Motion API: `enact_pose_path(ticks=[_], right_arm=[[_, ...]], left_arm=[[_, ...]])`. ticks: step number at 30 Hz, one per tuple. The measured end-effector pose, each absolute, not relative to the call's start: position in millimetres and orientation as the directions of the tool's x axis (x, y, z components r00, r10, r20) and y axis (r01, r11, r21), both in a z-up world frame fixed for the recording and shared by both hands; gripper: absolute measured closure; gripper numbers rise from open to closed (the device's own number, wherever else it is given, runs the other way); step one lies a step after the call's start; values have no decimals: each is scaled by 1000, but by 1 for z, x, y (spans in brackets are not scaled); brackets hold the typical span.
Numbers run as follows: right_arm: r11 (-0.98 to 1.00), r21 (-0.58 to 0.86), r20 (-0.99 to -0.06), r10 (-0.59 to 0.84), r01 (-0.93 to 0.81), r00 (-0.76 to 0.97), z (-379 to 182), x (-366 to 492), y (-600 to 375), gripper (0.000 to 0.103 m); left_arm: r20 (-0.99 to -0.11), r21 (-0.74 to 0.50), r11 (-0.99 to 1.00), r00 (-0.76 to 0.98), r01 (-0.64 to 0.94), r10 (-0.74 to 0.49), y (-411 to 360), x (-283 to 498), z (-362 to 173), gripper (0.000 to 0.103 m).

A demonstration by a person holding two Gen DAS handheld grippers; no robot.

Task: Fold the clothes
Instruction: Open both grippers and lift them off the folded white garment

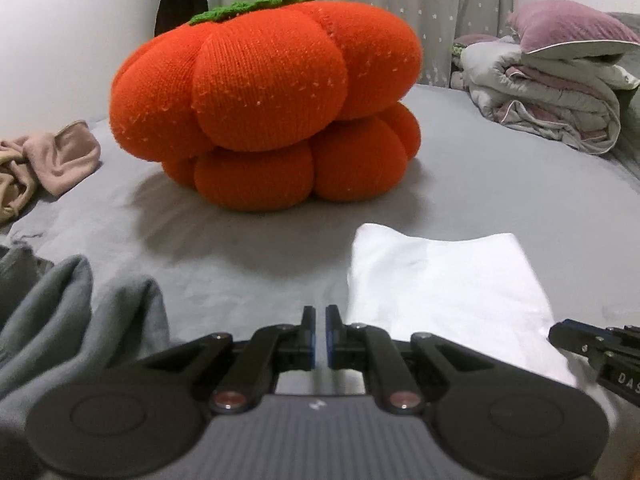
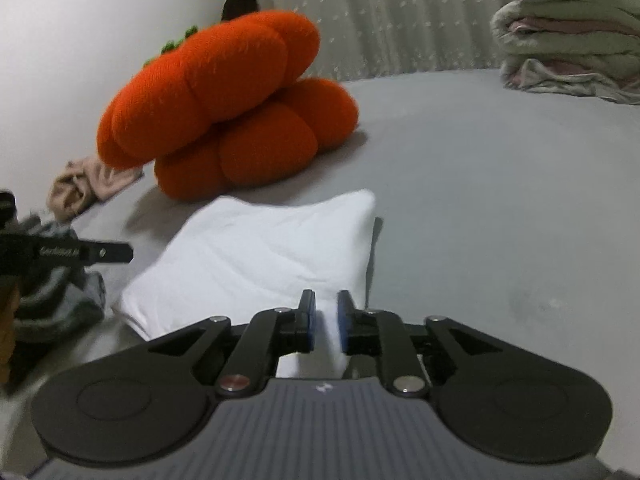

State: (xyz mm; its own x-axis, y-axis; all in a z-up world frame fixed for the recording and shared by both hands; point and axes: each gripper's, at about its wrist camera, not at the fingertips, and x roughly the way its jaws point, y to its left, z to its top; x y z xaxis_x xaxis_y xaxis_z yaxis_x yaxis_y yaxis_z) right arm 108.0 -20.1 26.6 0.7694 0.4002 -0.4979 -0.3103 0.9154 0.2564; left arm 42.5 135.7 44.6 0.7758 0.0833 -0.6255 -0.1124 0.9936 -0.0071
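A folded white garment (image 1: 448, 292) lies flat on the grey bed sheet (image 1: 520, 200); it also shows in the right wrist view (image 2: 256, 256). My left gripper (image 1: 320, 312) hovers just left of it, its jaws nearly together with a thin gap and nothing between them. My right gripper (image 2: 325, 300) hangs over the garment's near edge, its jaws slightly apart and empty. The right gripper's tip (image 1: 580, 340) shows at the left wrist view's right edge. The left gripper's finger (image 2: 104, 254) shows at the right wrist view's left.
A big orange knitted pumpkin cushion (image 1: 272, 112) stands behind the garment. Grey clothes (image 1: 72, 312) lie at the near left, a beige garment (image 1: 52, 160) at the far left. Folded quilts and a purple pillow (image 1: 560, 80) are stacked at the back right.
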Motion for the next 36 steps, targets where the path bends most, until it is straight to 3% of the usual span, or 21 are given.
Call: enact_pose_path(ticks=[7,11,17,20,22,24,25,29,31,33,35,36], right_arm=[[912,321,-496,391,-255,775,30,86,-36,83],[889,409,-511,411,-208,755,24,76,-53,72],[881,434,-513,414,-189,752,27,68,-59,59],[872,454,-510,423,-183,749,27,72,-60,53],[865,469,-509,430,-179,746,26,75,-61,50],[866,469,-515,427,-172,743,27,75,-61,49],[867,469,-518,425,-169,742,27,75,-60,47],[900,404,-552,385,-167,740,39,65,-55,31],[914,369,-558,363,-169,746,52,58,-50,21],[921,344,-558,359,-185,748,66,48,-47,15],[925,306,-557,367,-226,745,77,35,-44,0],[925,282,-551,374,-255,746,81,28,-43,0]], left_arm=[[-628,-102,990,778,-93,8,140,29,44,96],[-630,-199,976,775,-93,-54,152,31,41,96],[-628,-249,964,774,-96,-86,155,32,40,94],[-631,-278,955,769,-104,-101,158,35,35,81],[-633,-290,950,767,-112,-103,161,36,34,65],[-630,-278,954,771,-112,-93,158,34,36,55],[-629,-265,958,773,-113,-83,155,32,38,44],[-626,-169,983,778,-74,-49,127,21,49,31],[-619,-111,993,785,-47,-32,113,12,54,20],[-612,-66,997,791,-47,-4,106,1,58,15],[-614,-64,996,789,-56,5,104,-6,57,13],[-617,-71,996,787,-60,4,103,-9,56,11]])
